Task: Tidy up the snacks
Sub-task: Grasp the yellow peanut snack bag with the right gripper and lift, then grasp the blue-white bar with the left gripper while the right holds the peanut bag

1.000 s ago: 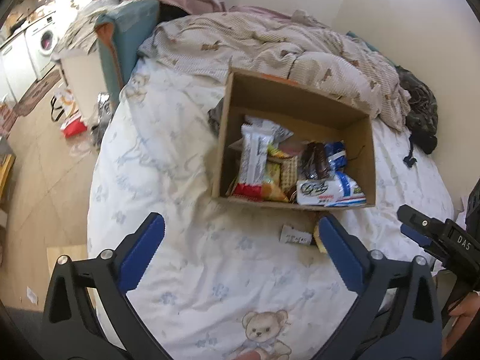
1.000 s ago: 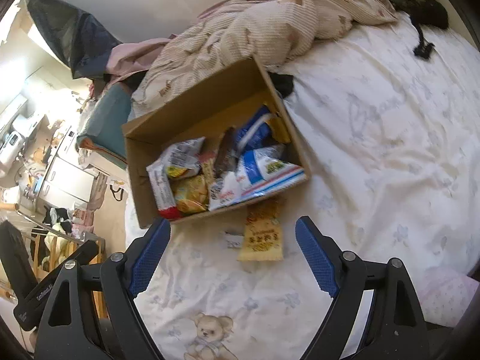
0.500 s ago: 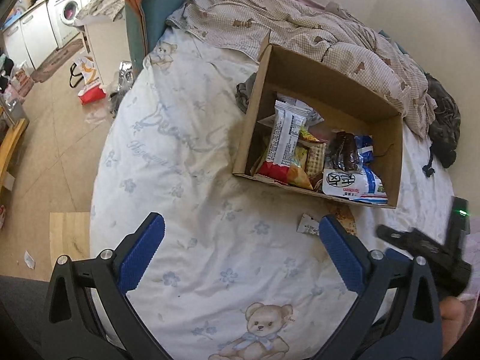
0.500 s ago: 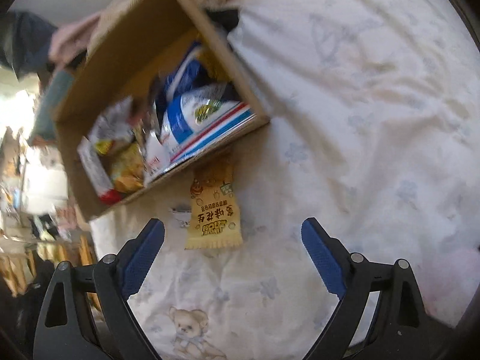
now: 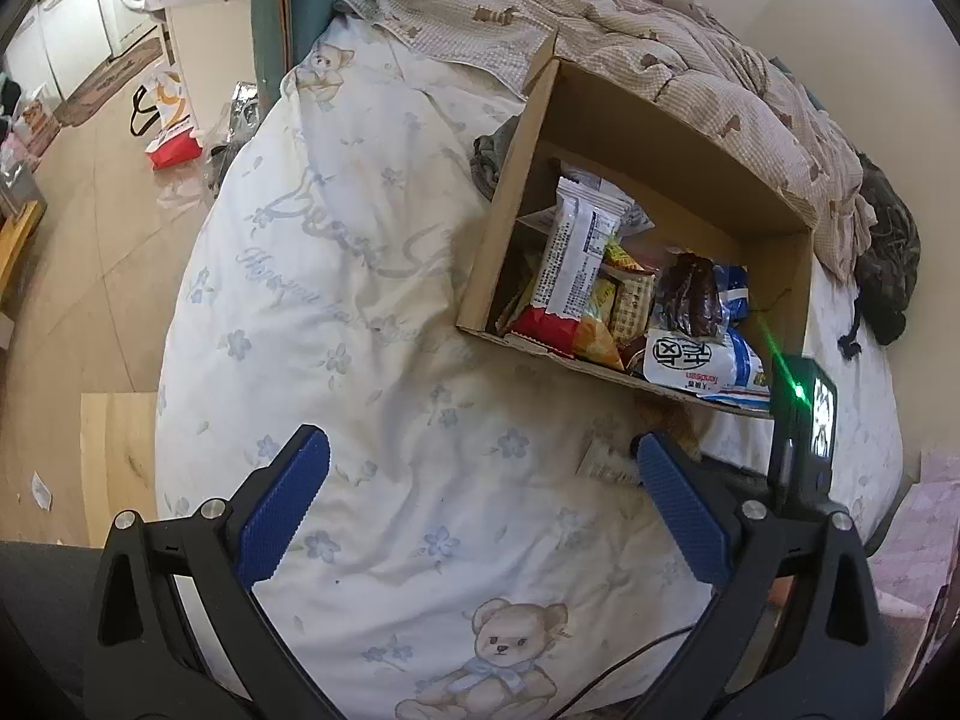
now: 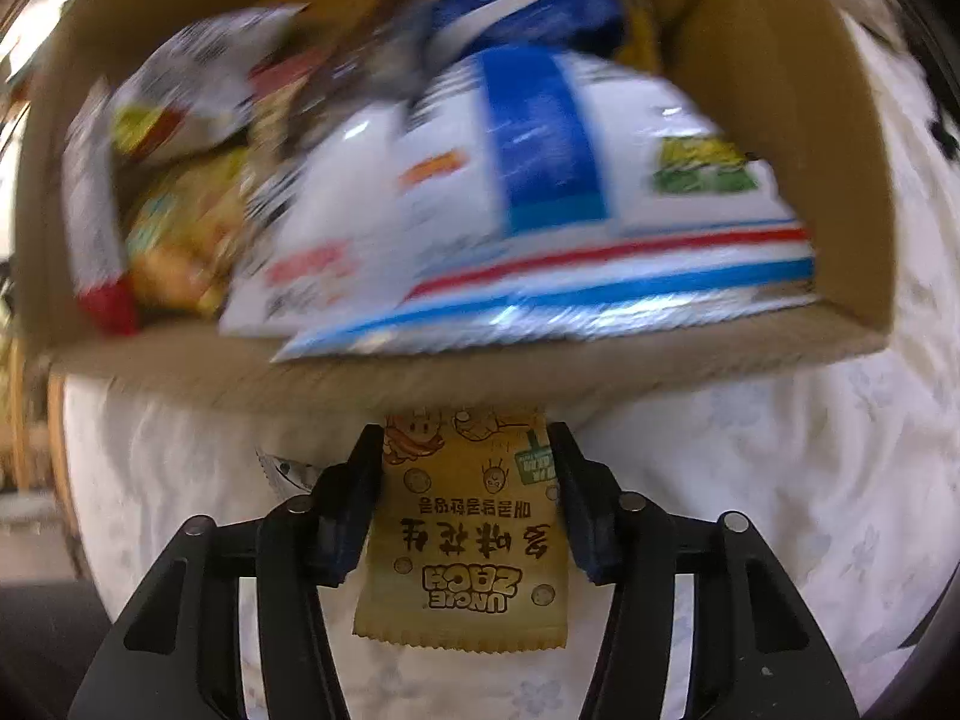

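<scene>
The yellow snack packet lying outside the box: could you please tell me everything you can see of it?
The yellow snack packet is a flat pouch of crinkly film with a zigzag-cut end. It bears cartoon faces, the words UNCLE ZACH, further characters and a small green patch. It lies flat on the flowered white bedsheet, its far end at the near wall of the cardboard box. The right gripper straddles it: its jaws have just been closing and now stand against its two long edges. A small white wrapper lies beside it.

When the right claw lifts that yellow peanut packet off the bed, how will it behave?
The yellow packet looks flat and thin, so it is probably light. The right claw, just closing, flanks its upper half; the free crimped end will likely droop. Its film looks glossy, so possibly slippery.
</scene>
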The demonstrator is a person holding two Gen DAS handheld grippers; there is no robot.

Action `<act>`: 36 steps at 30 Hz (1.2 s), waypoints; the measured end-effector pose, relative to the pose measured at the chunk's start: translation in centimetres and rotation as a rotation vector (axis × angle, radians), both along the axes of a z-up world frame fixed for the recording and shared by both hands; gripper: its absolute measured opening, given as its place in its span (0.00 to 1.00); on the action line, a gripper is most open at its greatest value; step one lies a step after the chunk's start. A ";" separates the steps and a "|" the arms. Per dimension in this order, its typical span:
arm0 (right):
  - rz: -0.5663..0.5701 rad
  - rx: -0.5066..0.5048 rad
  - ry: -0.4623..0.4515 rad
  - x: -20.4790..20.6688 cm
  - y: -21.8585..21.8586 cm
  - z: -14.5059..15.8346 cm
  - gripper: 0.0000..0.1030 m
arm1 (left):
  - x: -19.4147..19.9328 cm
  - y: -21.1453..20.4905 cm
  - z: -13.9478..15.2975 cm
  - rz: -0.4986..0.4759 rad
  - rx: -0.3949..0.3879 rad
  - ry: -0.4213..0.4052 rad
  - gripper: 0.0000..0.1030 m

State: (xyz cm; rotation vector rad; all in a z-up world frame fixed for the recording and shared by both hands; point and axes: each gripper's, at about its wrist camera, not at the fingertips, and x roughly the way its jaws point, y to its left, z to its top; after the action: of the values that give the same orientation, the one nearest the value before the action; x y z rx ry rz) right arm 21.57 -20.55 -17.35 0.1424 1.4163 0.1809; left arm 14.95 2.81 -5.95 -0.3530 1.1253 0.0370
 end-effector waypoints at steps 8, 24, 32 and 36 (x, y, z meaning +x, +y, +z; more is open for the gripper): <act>0.094 0.208 0.165 -6.0 1.6 0.6 0.43 | 0.0 -0.4 0.0 -0.010 0.006 0.011 0.99; -0.160 0.337 -0.122 -8.4 -6.2 8.3 0.42 | 0.0 -7.6 -6.8 -0.359 0.146 0.226 0.99; -0.242 0.373 -0.143 -8.1 -8.3 9.0 0.42 | -0.1 -13.4 -9.9 -0.597 0.261 0.236 0.98; -0.276 0.393 -0.124 -8.1 -9.1 8.4 0.42 | -0.3 -15.8 -12.0 -0.720 0.307 0.225 0.92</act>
State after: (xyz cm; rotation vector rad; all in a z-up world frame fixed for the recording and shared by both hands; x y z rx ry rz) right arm 13.46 -29.61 -8.92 0.6363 1.2102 0.2336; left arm 14.70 -12.96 -17.95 0.3494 1.3923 -0.3900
